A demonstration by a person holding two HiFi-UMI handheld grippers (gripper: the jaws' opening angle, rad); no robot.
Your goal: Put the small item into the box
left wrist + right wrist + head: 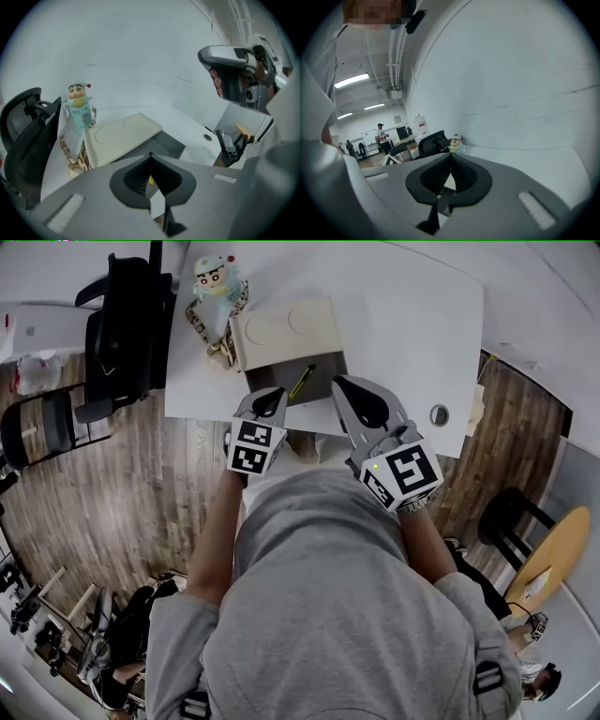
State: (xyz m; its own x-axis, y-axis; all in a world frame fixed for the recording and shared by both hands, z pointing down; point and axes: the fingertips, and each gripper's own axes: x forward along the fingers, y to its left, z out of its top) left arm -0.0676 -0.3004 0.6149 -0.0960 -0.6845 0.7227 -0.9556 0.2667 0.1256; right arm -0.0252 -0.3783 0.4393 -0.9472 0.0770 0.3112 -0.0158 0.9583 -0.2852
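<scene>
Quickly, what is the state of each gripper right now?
Left gripper: closed, nothing gripped as far as it shows.
Right gripper: closed, empty.

table: plain white
box: dark grey inside
lid: cream, with two faint round outlines
pen: yellow and black
doll: mint-green body, black hair, white cap with a red dot
strap: cream, printed with small brown figures
left gripper: light grey shell, black ribbed pads
right gripper: light grey shell with black pads too
marker cubes: white faces carrying black square patterns
chair: black all over
floor: brown wood planks with streaked grain
sweatshirt: plain mid grey
round table: yellow-tan top
</scene>
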